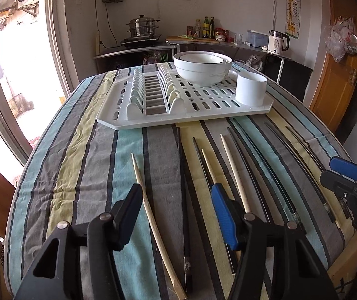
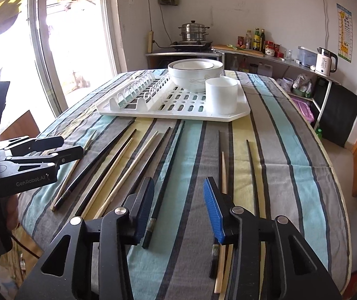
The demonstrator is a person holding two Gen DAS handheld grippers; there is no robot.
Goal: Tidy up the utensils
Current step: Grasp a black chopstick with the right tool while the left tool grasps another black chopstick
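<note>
Several black and pale wooden chopsticks lie loose on the striped tablecloth in front of a white dish rack [image 1: 153, 117] [image 2: 231, 117]. A white cylindrical utensil cup [image 1: 251, 88] [image 2: 222, 96] stands on the rack's near right corner. My left gripper [image 1: 176, 197] is open and empty, low over a wooden chopstick [image 1: 148, 212] and a black chopstick [image 1: 182, 187]. My right gripper [image 2: 178, 190] is open and empty above a black chopstick [image 2: 164, 175], with a wooden one [image 2: 224, 172] by its right finger. Each gripper shows at the edge of the other's view: the right gripper [image 1: 338, 175], the left gripper [image 2: 60, 147].
Stacked white bowls [image 1: 202, 67] [image 2: 194, 73] sit on the rack behind the cup. The rack's plate slots [image 1: 151, 87] stand at its left. A counter with a steamer pot [image 1: 142, 27], bottles and a kettle [image 1: 277, 41] runs along the back wall. The table edge drops off at right.
</note>
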